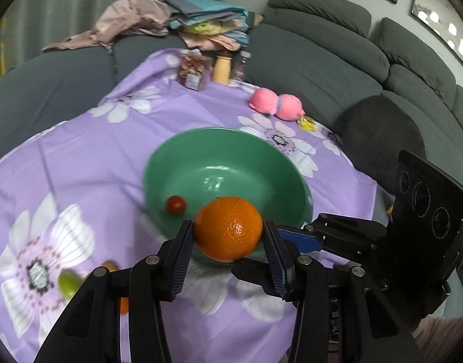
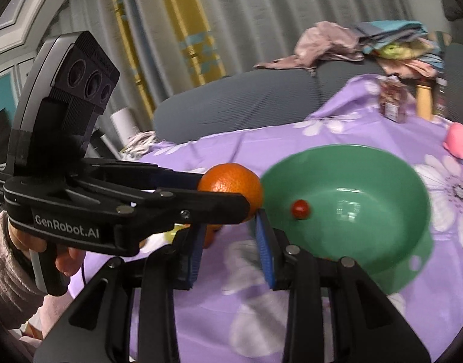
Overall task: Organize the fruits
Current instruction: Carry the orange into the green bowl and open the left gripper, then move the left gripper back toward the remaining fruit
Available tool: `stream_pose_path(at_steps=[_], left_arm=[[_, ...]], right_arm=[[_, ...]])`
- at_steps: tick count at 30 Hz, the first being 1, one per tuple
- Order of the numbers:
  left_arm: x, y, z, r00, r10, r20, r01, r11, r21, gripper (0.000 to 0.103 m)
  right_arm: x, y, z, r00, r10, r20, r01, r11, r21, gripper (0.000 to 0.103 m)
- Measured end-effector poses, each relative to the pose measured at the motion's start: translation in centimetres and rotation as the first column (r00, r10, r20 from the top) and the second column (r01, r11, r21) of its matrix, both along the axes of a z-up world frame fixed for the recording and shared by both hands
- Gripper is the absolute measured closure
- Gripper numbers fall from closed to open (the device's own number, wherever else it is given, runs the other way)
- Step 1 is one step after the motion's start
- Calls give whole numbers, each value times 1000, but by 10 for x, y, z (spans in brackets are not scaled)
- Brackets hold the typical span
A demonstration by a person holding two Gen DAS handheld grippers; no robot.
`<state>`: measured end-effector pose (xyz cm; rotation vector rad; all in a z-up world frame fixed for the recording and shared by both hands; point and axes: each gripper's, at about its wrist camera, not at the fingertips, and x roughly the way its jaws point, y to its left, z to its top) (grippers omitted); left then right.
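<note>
Gripping an orange (image 1: 228, 228) tight, the left gripper (image 1: 228, 236) holds it at the near rim of the green bowl (image 1: 183, 157); right gripper (image 2: 231, 242) beside the bowl, fingers apart, empty. Small tomato (image 1: 176, 204) inside the bowl, pink toy (image 1: 275, 104) beyond

black grippers (image 2: 229, 251) with blue ribbed pads (image 2: 265, 251), silver screws, white "genrobot.ai" lettering, fuzzy pink sleeve (image 2: 7, 272)
</note>
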<state>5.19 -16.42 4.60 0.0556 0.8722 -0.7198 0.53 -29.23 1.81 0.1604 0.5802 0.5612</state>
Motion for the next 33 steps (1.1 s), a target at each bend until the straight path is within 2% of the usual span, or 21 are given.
stream_pose_path(at_steps=[6,13,16,18,21,25,26,27,30,33], left_arm=[[14,-18,-14,998,-20,-56,20,1000,0,57],[17,-19,-19,997,-5,-71,5,1000,4,57],[18,-16,-18,997,3,-77,-5,1000,-26,57],[17,-12,-13,998,18,-65,-21,999,-46,47],[14,1,-5,998,48,-45,-51,996,-70,31],[9,36,5,991,130,-26,-132,986,-104,26],[8,44,7,988,151,-23,-153,982,-109,20],[5,59,9,982,188,-19,-189,975,-117,14],[-3,96,11,961,277,-15,-276,951,-137,11],[-15,138,8,923,385,-17,-383,914,-132,8]], right_arm=[[6,-18,-9,996,-66,-57,65,998,-11,69],[14,-21,-16,990,-97,-102,95,995,-24,67],[15,-23,-20,987,-109,-118,107,994,-18,62],[13,-24,-20,986,-117,-121,116,993,-14,50],[8,-27,-15,988,-121,-100,121,993,-2,43],[-1,-34,-6,988,-141,-61,142,990,20,31],[-2,-36,-5,988,-144,-55,145,989,29,29],[-4,-38,-4,988,-147,-50,149,988,40,28],[-9,-39,-2,989,-142,-36,144,987,75,26],[-14,-32,1,993,-117,-25,119,989,85,24]])
